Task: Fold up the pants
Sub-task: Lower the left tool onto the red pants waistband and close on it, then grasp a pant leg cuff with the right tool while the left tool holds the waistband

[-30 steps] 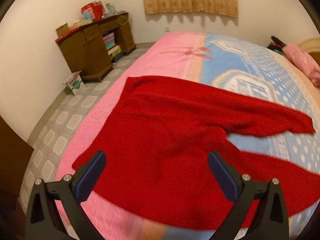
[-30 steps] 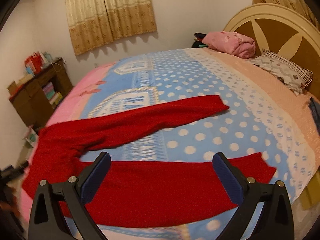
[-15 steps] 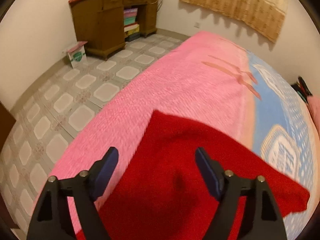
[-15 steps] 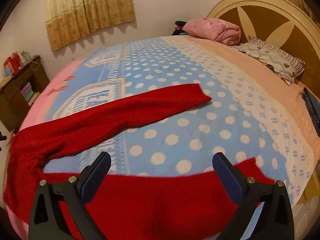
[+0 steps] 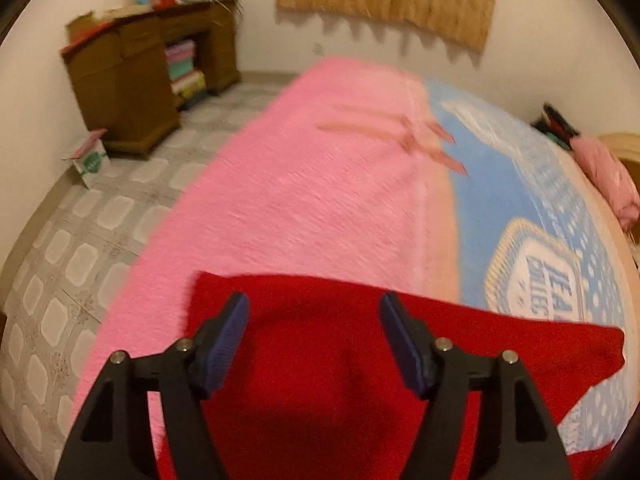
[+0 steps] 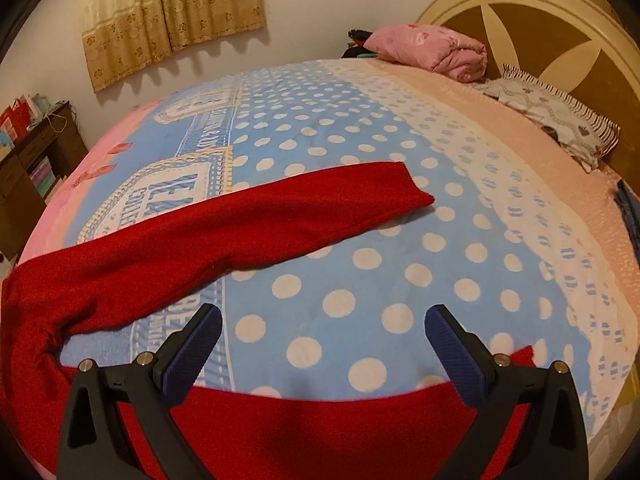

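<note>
Red pants (image 6: 224, 232) lie spread on the bed (image 6: 500, 152), legs apart, unfolded. The left gripper (image 5: 314, 320) has shifted to the waist corner, jaws closing over the fabric, not yet pinching. The right gripper (image 6: 324, 332) gapes wide above the near leg. Folded quilt (image 6: 432, 50) and pillow (image 6: 556, 116) sit well clear.

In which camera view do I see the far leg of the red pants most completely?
The right wrist view. There the far leg lies full length across the blue dotted blanket, hem included. The left wrist view shows mostly the waist end of the red pants; the far leg runs out of frame at the right.
</note>
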A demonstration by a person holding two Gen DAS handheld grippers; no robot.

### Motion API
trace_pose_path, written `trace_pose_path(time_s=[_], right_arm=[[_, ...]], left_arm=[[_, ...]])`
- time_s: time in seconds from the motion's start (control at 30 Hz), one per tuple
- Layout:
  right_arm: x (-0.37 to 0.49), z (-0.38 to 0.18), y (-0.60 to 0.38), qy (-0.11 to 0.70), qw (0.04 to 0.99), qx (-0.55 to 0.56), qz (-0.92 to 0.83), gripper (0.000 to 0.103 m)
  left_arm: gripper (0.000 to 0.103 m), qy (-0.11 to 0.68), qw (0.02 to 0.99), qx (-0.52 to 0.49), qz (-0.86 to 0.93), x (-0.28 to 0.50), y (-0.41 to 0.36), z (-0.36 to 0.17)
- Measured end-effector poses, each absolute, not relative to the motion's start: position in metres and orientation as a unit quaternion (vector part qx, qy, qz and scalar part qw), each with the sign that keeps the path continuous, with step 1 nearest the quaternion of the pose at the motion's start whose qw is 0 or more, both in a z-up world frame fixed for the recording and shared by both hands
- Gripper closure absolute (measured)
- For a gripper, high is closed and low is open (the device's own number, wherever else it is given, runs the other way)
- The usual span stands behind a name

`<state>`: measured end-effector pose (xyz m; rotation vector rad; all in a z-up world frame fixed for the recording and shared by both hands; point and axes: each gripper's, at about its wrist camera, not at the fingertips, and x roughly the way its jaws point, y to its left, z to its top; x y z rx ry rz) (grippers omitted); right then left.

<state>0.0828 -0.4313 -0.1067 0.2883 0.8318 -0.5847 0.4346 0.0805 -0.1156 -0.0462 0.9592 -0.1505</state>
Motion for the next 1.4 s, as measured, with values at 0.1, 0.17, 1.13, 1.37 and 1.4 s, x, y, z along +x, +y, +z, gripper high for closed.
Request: trace_pose_path(time_s=[0.1, 0.17, 1.13, 1.37, 1.4], right_arm=[[0.089, -0.112, -0.432, 0.397, 0.864, 0.162, -0.266, 0.001], [0.092, -0.115, -0.426, 0.396, 0.866, 0.163, -0.258, 0.001], [0.085, -0.167, -0.404, 0.388, 0.868, 0.196, -0.24, 0.001], [0.082, -0.167, -0.414, 0.376, 0.866, 0.211, -0.252, 0.001], [0.081, -0.166, -0.417, 0.372, 0.866, 0.219, -0.25, 0.001]], left_arm=[[0.033, 0.504, 0.853, -0.093, -0.092, 0.447, 0.063, -0.125], [0.033, 0.527, 0.838, -0.119, -0.072, 0.451, 0.049, -0.132], [0.096, 0.488, 0.835, -0.254, 0.031, 0.402, 0.04, -0.169], [0.096, 0.393, 0.888, -0.237, -0.036, 0.342, 0.062, -0.157], [0.096, 0.39, 0.889, -0.237, -0.043, 0.338, 0.064, -0.156]])
